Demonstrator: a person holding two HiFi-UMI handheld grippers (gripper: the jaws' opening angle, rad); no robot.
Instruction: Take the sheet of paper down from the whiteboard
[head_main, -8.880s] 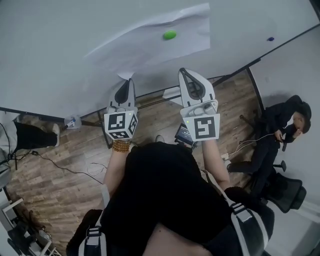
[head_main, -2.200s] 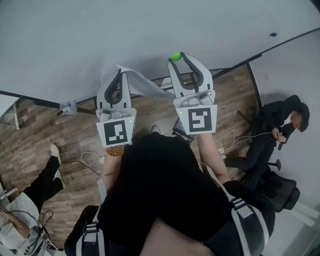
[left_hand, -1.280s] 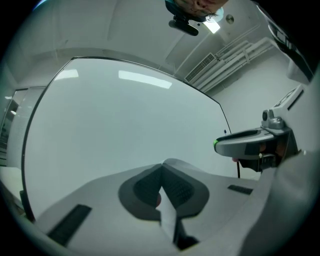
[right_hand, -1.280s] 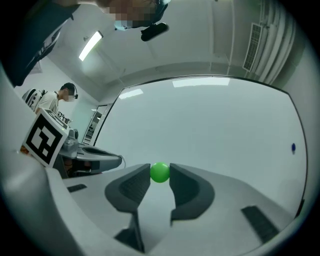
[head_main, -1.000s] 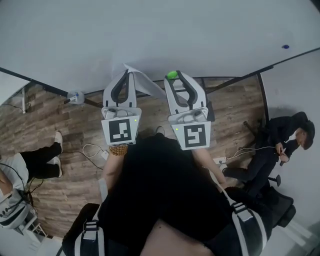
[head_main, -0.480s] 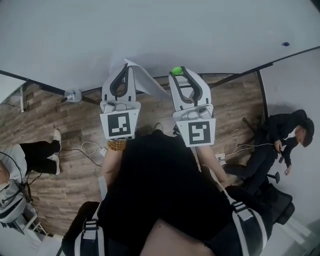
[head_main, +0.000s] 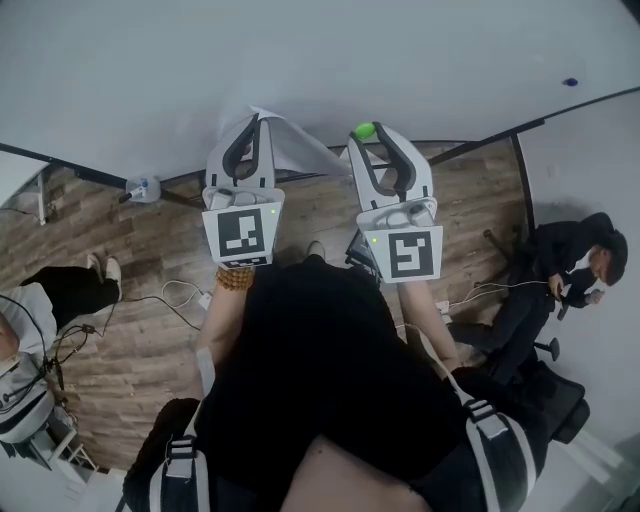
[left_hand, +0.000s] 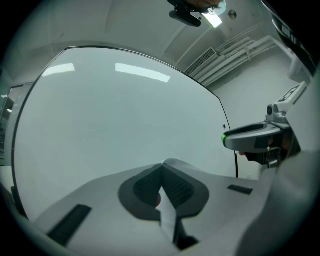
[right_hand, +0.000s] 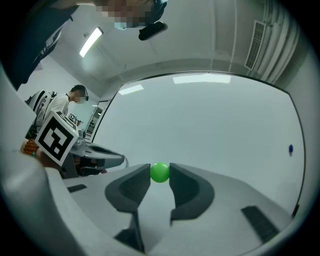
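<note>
Nothing you can actually read here, tbh. The closest thing to print is the black-and-white square pattern on the left marker cube, sitting at the back end of the left gripper. There's another on the right marker cube, behind the right gripper. Both are just blocky code squares, with no letters, numbers or brand.

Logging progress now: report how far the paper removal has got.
Done: the sheet of paper is off the whiteboard. In hand: the left gripper pinches the sheet, and the right gripper clamps the green magnet. Left: probably only putting both down.
</note>
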